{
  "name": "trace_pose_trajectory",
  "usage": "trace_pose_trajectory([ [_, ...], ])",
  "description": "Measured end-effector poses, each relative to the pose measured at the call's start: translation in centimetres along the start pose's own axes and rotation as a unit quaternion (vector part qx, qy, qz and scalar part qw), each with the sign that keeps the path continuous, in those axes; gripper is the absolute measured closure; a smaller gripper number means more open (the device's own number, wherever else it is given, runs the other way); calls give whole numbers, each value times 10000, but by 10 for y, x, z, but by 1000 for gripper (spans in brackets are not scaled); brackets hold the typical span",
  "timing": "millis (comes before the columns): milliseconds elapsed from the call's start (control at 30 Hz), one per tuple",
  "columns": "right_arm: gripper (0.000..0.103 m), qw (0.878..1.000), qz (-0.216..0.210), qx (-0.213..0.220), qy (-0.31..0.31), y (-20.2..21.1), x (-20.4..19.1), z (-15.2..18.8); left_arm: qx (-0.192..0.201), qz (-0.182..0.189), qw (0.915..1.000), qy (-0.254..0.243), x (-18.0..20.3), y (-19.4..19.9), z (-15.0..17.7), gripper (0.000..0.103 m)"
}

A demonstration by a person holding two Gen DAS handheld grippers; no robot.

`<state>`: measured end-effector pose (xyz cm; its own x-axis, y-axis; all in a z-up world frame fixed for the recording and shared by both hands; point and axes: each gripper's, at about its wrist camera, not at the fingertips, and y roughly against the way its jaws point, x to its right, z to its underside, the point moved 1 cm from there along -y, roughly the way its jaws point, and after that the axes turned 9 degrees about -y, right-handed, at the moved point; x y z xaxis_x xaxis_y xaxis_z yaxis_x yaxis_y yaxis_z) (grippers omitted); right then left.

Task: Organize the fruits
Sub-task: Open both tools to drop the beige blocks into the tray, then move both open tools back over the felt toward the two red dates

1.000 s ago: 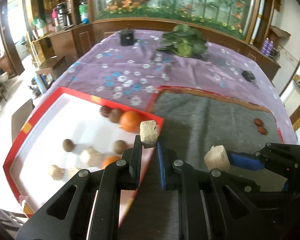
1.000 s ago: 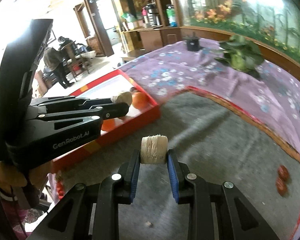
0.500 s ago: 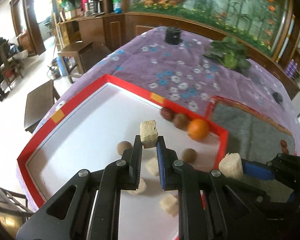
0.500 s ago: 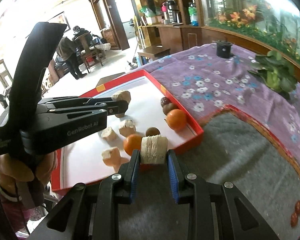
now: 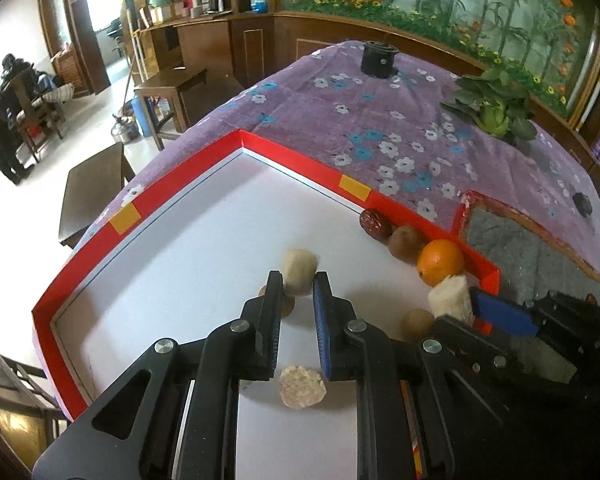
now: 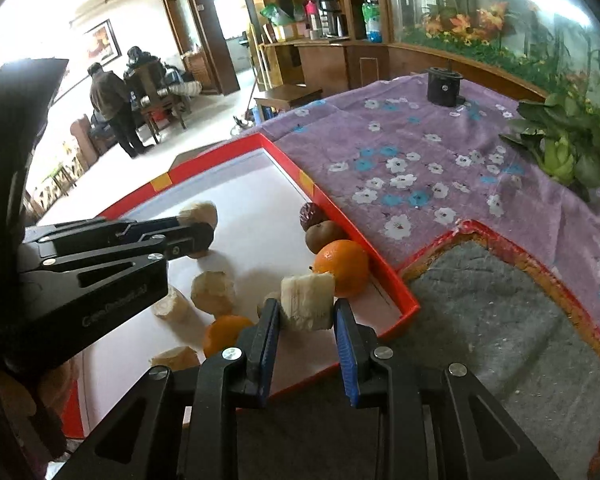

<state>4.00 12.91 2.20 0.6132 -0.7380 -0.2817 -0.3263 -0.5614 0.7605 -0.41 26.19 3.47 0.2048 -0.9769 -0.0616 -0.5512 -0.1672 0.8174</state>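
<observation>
Your left gripper (image 5: pixel 298 282) hangs over the white floor of the red tray (image 5: pixel 148 196), its fingers pinched nearly closed on a pale fruit chunk (image 5: pixel 299 272) that sticks out past the tips. Your right gripper (image 6: pixel 306 312) sits at the tray's near right corner, just short of the orange (image 6: pixel 342 266) by the rim. Its jaws are opening, with a ridged pale chunk (image 6: pixel 306 306) between them; the left pad looks in contact, while a sliver of gap shows at the right pad.

What the coming move turns on is what lies under each piece. The left chunk has bare tray floor ahead of it, with a brown fruit (image 5: pixel 284 304) close under the fingertips and another cut piece (image 5: pixel 302 386) below the jaws. The right chunk lies with its long axis across the fingers, over the tray's corner and close to the rim (image 6: pixel 396 304) and the grey mat (image 6: pixel 500 320), so I judge it could land on the edge or roll off. The right hand is the nearer to finishing its drop.

Compared with 1 second ago, both grippers have swung from over the grey mat to over the tray. The left has rolled, and its chunk now shows a rounder face. The right jaws, then clamped firmly, have started to part.
</observation>
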Motion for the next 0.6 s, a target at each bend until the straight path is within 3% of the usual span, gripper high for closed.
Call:
trace_pose_trajectory([
  [100,64,9999,-145,49,-38,9,1,2,-13,-102,9999,58,-1,0,0,77],
  [167,63,9998,-166,91,-65,15,2,5,-6,-114,9999,79,-1,0,1,60],
  [233,63,9996,-195,132,-130,22,3,7,27,-89,9999,108,1,3,1,55],
  [600,63,9986,-114,353,-368,62,24,30,247,-7,9996,-134,36,28,5,55],
])
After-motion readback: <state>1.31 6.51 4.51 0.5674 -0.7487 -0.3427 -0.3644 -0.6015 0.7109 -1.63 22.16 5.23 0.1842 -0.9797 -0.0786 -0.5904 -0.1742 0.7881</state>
